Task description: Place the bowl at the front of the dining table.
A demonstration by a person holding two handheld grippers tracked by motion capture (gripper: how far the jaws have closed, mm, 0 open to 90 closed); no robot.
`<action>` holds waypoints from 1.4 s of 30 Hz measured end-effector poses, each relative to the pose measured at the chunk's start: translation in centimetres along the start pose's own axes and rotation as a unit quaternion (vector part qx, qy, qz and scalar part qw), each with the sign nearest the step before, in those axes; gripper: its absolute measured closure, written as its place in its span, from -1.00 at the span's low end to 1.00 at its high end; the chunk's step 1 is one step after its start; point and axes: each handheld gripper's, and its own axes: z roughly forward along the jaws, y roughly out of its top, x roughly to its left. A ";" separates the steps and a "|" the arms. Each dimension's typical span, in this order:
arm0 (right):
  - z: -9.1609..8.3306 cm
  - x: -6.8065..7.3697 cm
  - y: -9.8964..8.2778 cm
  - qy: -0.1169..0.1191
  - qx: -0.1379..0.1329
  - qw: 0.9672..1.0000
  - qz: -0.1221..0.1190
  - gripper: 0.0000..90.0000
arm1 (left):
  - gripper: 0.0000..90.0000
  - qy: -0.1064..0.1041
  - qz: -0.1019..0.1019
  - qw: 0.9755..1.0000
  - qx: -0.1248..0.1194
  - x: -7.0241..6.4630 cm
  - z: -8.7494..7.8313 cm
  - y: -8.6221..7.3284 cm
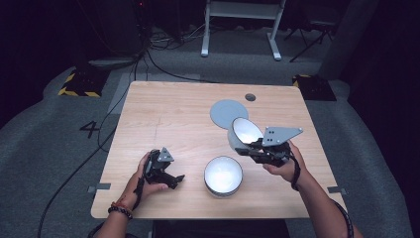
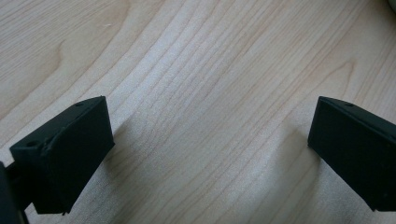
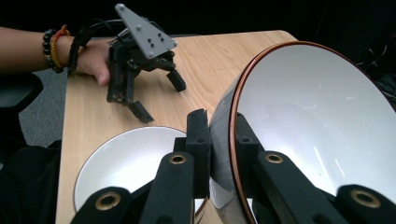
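Right gripper (image 3: 217, 140) clamped on the rim of a tilted bowl (image 3: 317, 121), one jaw outside the wall, one inside, bowl lifted clear of the wooden table (image 1: 168, 114). Held just above and beyond the second bowl (image 1: 223, 174), near the grey disc (image 1: 228, 112). Best kept pinched deep on the rim, levelled before lowering, centred over the second bowl if nesting is meant. Glossy white inside, thin copper-brown rim, dark smooth outer wall; round, deep, probably slippery. Left gripper (image 1: 166, 171) wide open, holding nothing, resting low left of the second bowl on pale grained wood.
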 end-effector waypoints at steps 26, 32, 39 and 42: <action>2.4 -3.2 -0.6 -0.031 0.027 0.999 0.021 0.81 | -0.99 0.001 0.002 1.000 0.000 0.0 0.0 0.0; 3.1 -4.1 -0.8 -0.037 0.032 0.998 0.030 0.81 | -0.99 0.000 0.000 1.000 0.000 0.0 0.0 0.0; 3.9 -4.9 -1.0 -0.045 0.038 0.998 0.029 0.81 | -0.99 0.000 0.002 1.000 0.000 0.0 0.0 0.0; 4.1 -5.0 -1.0 -0.046 0.041 0.998 0.029 0.81 | -0.99 0.001 0.002 1.000 0.000 0.0 0.0 0.0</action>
